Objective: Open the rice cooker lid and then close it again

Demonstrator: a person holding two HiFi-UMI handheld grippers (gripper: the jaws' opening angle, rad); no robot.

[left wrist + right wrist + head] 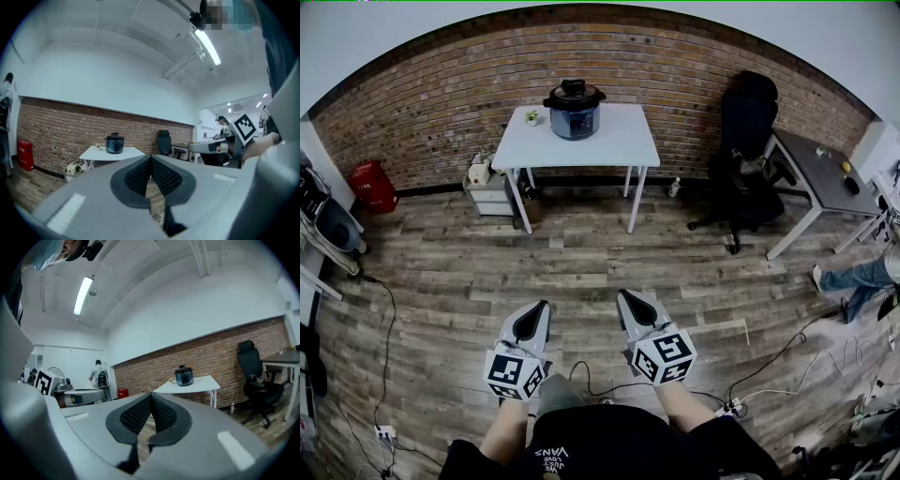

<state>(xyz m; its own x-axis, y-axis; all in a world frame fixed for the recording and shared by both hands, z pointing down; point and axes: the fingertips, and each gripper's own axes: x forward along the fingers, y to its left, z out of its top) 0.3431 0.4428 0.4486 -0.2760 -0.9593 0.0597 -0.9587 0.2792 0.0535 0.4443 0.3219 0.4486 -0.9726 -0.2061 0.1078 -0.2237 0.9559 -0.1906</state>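
– Your left gripper [542, 307] and right gripper [624, 296] hover side by side above your lap, well apart from the table [619, 145]; each has its jaws pressed together on nothing.
– And the rice cooker [574, 112]?
– It stands at the back of the table, left of its middle, lid [574, 92] down. You face the table across wood floor [581, 253]. Right of the table stands a black chair [745, 150].

We are holding our left gripper [541, 307] and right gripper [624, 298] out side by side, pointing forward about level, each with jaws pressed together, empty.
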